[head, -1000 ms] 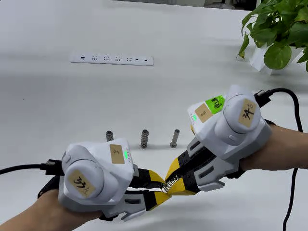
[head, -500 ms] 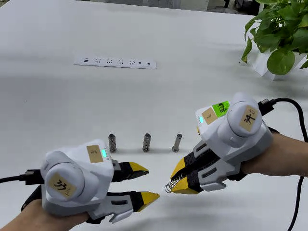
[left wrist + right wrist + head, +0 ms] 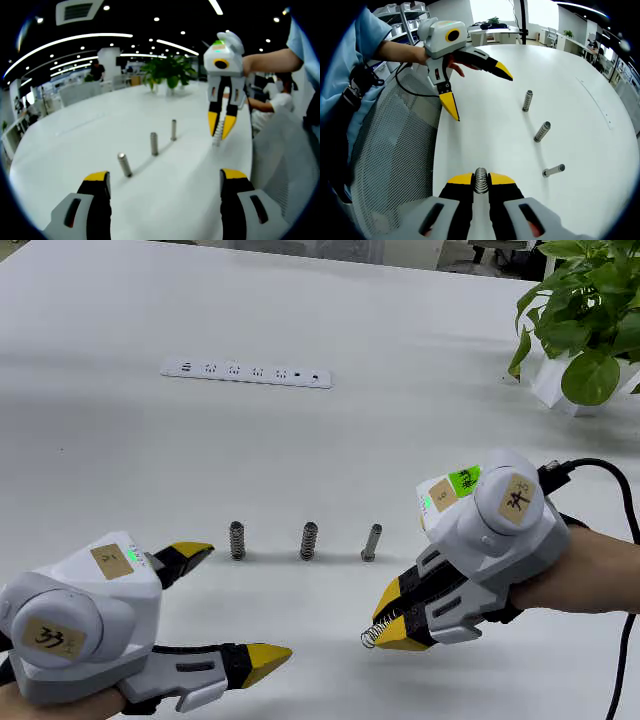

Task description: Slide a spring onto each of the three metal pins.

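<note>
Here the right tool [image 3: 384, 618] is pressed together on a small spring [image 3: 480, 180], which pokes out past its yellow tips, close to the bare pin [image 3: 371, 542] at the right end of a row of three on the white surface [image 3: 120, 460]. The left tool [image 3: 245, 600] has its jaws spread wide with nothing between them, near the left pin [image 3: 237, 540] and middle pin [image 3: 309, 540], each already wearing a coil. Farther back lie a white power strip [image 3: 246, 372] and a potted plant [image 3: 585, 310].
</note>
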Motion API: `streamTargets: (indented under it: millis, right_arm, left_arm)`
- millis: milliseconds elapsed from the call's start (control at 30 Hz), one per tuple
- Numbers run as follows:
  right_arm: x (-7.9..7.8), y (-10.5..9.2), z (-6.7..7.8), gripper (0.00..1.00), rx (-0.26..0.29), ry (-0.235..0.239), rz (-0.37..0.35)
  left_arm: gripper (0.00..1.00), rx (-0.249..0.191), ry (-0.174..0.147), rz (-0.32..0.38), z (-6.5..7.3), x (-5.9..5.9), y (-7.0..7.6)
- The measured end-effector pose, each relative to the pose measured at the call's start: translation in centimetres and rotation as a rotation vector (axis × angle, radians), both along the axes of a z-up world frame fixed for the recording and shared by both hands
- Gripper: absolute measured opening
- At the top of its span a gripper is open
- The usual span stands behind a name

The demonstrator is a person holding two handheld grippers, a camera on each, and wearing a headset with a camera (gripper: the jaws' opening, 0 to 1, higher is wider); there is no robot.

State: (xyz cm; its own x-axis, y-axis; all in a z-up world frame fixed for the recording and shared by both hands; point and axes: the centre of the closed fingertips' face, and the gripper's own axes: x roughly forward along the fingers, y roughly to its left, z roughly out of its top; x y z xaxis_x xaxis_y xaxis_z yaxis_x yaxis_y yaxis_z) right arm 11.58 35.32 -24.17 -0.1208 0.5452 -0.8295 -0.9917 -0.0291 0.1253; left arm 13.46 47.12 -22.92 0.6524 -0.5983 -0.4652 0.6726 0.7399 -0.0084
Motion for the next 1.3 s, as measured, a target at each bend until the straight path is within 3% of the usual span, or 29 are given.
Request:
streamTargets:
  millis: [133,433,767,1033,1100,1300]
  right_arm:
    - [1.2,-0.2,0.3,0.12,-0.021,-0.029,0.003]
    - [3.9,-0.3,2.0,0.12,-0.069,-0.094,0.04]
    - [7.6,-0.6,4.2,0.12,-0.159,-0.215,0.112]
    - [9.4,-0.7,3.8,0.12,-0.24,-0.298,0.161]
    - [10.0,-1.1,3.2,0.12,-0.257,-0.306,0.164]
    - [9.8,-0.3,2.9,0.12,-0.265,-0.286,0.17]
  left_arm:
    - [1.0,-0.017,-0.004,0.048,0.2,0.3,0.9]
    - [1.0,-0.03,-0.003,0.069,0.3,0.1,1.3]
    - [1.0,-0.04,-0.002,0.091,0.4,-0.1,1.8]
    - [1.0,-0.046,-0.002,0.105,0.4,-0.1,2.0]
    - [1.0,-0.046,0.0,0.107,0.4,-0.2,2.1]
    - [1.0,-0.048,0.009,0.104,0.1,-0.4,2.0]
